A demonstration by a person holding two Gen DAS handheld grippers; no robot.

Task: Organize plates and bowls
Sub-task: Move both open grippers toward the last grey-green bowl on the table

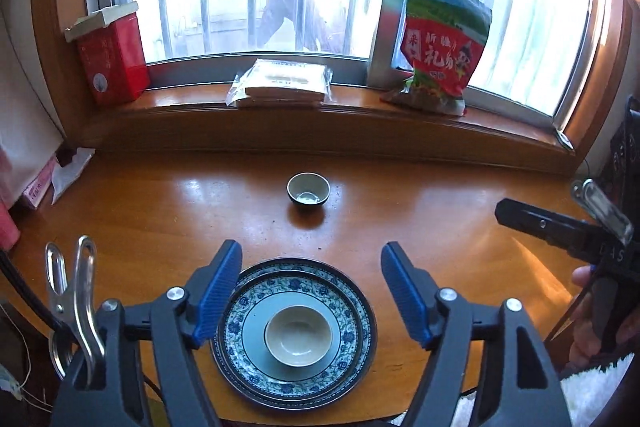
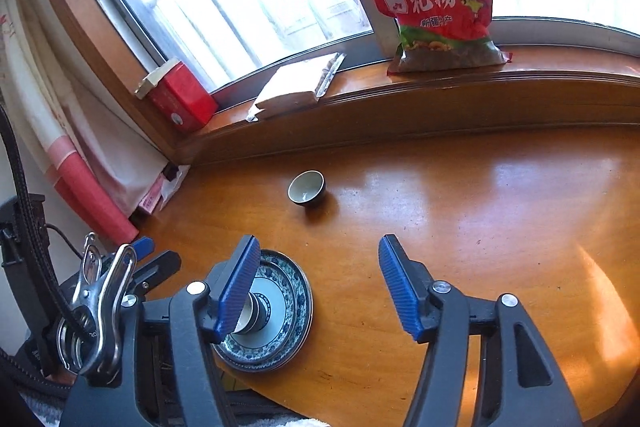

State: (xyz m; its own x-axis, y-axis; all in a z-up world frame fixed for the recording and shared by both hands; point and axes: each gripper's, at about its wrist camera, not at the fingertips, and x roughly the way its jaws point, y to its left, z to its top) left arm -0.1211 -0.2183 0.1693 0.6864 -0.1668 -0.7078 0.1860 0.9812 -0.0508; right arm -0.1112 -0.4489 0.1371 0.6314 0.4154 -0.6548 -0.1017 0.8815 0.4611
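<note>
Two blue-and-white patterned plates (image 1: 352, 311) lie stacked near the table's front edge, with a small pale bowl (image 1: 298, 335) standing upright in the middle. My left gripper (image 1: 312, 291) hangs above them, open, its blue pads apart over the plates and holding nothing. A second small dark bowl (image 1: 308, 189) sits alone further back on the table. In the right wrist view the stacked plates (image 2: 296, 291) and their bowl (image 2: 250, 315) lie at lower left, partly behind one blue pad. My right gripper (image 2: 316, 287) is open and empty. The lone bowl (image 2: 307, 188) sits beyond it.
The wooden table (image 1: 440, 219) meets a windowsill bearing a red box (image 1: 112, 55), a flat wrapped packet (image 1: 280, 83) and a red-and-green snack bag (image 1: 444, 43). Papers and a pink roll (image 2: 92, 203) lean at the left wall. The other gripper's black body (image 1: 560, 231) shows at right.
</note>
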